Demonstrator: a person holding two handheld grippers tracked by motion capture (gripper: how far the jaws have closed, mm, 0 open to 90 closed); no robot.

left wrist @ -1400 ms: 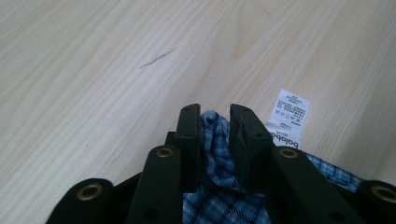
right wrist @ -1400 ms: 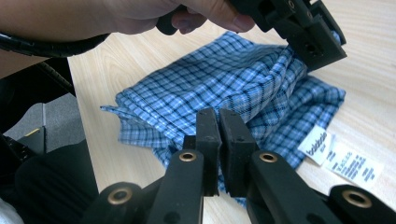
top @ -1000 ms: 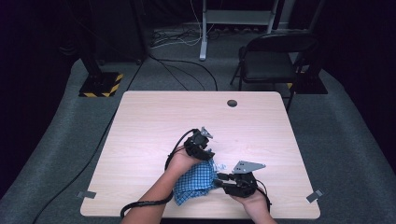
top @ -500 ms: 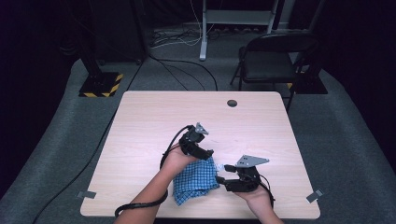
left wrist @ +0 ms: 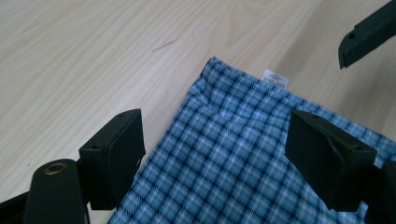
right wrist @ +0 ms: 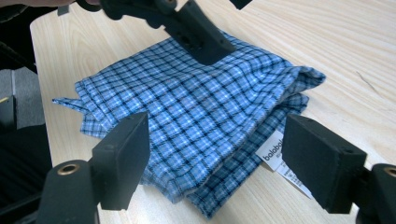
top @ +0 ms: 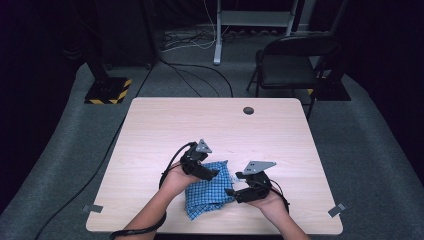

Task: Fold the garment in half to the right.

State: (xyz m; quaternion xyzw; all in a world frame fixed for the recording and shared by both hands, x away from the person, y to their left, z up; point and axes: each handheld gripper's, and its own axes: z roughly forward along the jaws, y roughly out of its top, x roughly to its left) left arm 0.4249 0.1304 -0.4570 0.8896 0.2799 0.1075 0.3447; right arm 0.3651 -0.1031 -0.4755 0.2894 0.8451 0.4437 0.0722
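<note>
Two grippers, both spread wide, nothing pinched. Your left gripper (top: pixel 212 173) sits over the far-left part of the folded blue-and-white checked cloth (top: pixel 209 191); your right gripper (top: pixel 234 192) comes in low at its right edge. That reads as bracketing the stack from two sides so it can't slide while you work the fold.

Cloth lies on the pale wooden table (top: pixel 210 125), near your edge, roughly centred between your hands. In the right gripper view the cloth (right wrist: pixel 187 112) is stacked in several layers, with the open layer edges and a white printed care label (right wrist: pixel 276 156) facing that gripper. A loose corner sticks out at the side nearer you. In the left gripper view the top layer (left wrist: pixel 243 154) lies flat between the jaws, with a small white tag (left wrist: pixel 275 78) at its far hem.

Edges and room:
- Near table edge is close behind the cloth. Little margin there, so I'd avoid pulling toward you.
- Far half of the table is bare apart from a dark round grommet hole (top: pixel 248 110). Plenty of room to push or spread forward.
- Left and right of the cloth: bare wood, clear for either gripper to swing out.
- Grippers are near each other over the cloth. Watch for jaw clash if both close inward.
</note>
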